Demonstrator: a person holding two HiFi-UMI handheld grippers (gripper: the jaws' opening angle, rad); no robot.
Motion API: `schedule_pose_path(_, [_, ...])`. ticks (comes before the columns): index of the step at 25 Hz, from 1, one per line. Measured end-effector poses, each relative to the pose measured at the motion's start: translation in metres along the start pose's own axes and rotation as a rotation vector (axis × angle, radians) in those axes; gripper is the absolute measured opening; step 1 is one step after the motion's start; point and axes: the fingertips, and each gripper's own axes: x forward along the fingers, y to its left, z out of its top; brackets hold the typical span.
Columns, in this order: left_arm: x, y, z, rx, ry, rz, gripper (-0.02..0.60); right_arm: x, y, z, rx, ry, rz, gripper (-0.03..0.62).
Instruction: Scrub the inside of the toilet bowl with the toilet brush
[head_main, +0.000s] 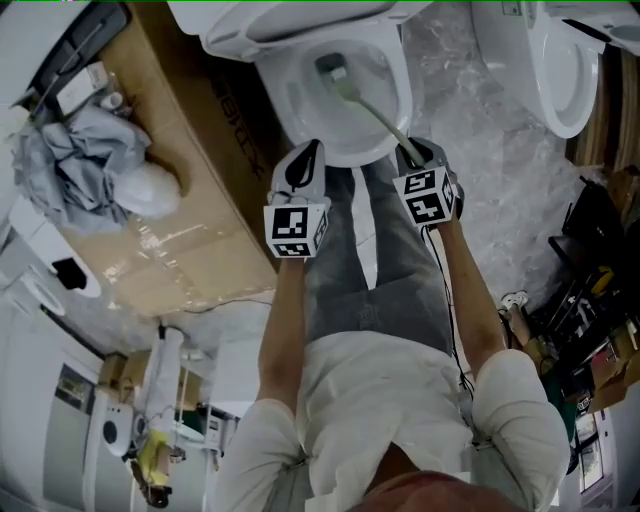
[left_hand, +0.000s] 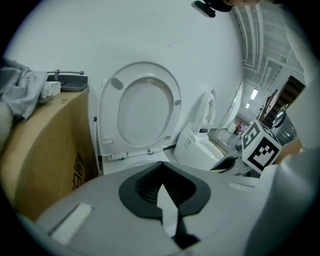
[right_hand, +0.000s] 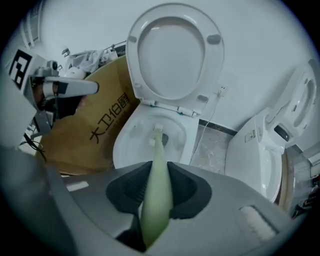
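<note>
R gripper (right_hand: 160, 167) grips toilet brush (right_hand: 156, 200) | head in bowl (right_hand: 129, 145) | L gripper (left_hand: 162, 166) closed

The toilet brush (head_main: 362, 98) reaches into the toilet bowl (head_main: 385, 140), its head down in the bowl and its handle crossing the near rim into the jaws of the right gripper (head_main: 418, 156). The left gripper (head_main: 305, 152) sits just left of it at the same rim. The raised seat (right_hand: 175, 52) stands behind the bowl. A cardboard box (head_main: 190, 215) stands close against the toilet's left, with a cloth heap (head_main: 80, 165) on the outer edge of its top. A second toilet (head_main: 560, 70) stands apart on the right.

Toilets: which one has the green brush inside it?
The toilet beside the cardboard box: the brush reaches into its bowl. The other toilet, farther right, has none.
</note>
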Motion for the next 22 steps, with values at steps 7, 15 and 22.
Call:
schedule_pose_path(7, [-0.028, -0.014, 0.037, 0.027, -0.033, -0.025, 0.017, -0.071, 0.012, 0.041, 0.025, -0.171, 0.026, 0.092])
schedule_pose_path(15, [-0.067, -0.028, 0.097, 0.068, -0.114, -0.036, 0.017, -0.154, 0.012, 0.095, 0.051, -0.413, -0.009, 0.092])
schedule_pose_path(22, [-0.105, -0.041, 0.163, 0.089, -0.247, -0.032, 0.017, -0.221, 0.009, 0.127, 0.038, -0.561, -0.054, 0.092])
